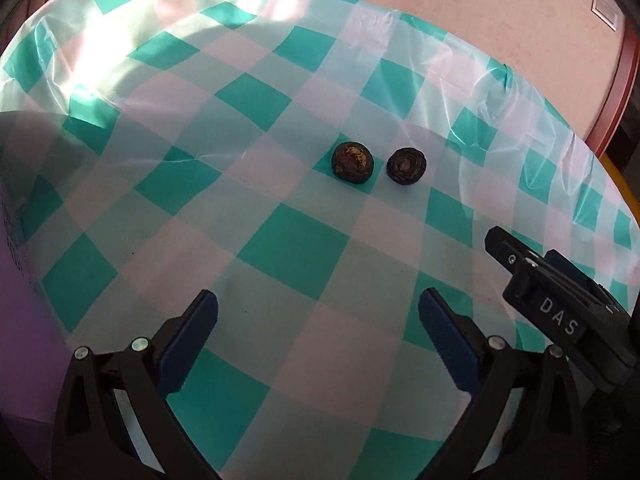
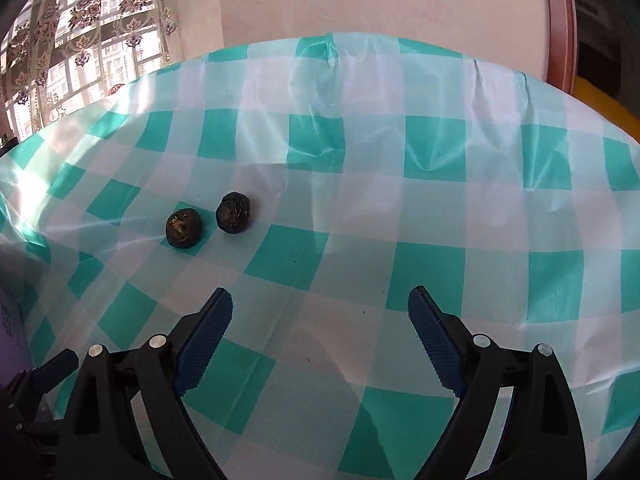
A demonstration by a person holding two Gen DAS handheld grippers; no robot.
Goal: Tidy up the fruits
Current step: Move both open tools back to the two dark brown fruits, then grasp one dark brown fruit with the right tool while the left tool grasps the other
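The desk (image 2: 436, 292) is covered by a teal-and-white checked cloth (image 1: 280, 248). The left gripper (image 1: 318, 312) and right gripper (image 2: 320, 308) are held spread and empty above it. Two dark fruits (image 1: 353, 163) (image 1: 406, 166) are seen close together, mid-desk.

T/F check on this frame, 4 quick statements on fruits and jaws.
1. Two dark round fruits, the left fruit and the right fruit, lie on the checked tablecloth. True.
2. The left gripper holds a fruit. False: its jaws are open and empty.
3. The right gripper is open. True.
4. The fruits are stacked. False: they lie side by side with a small gap.
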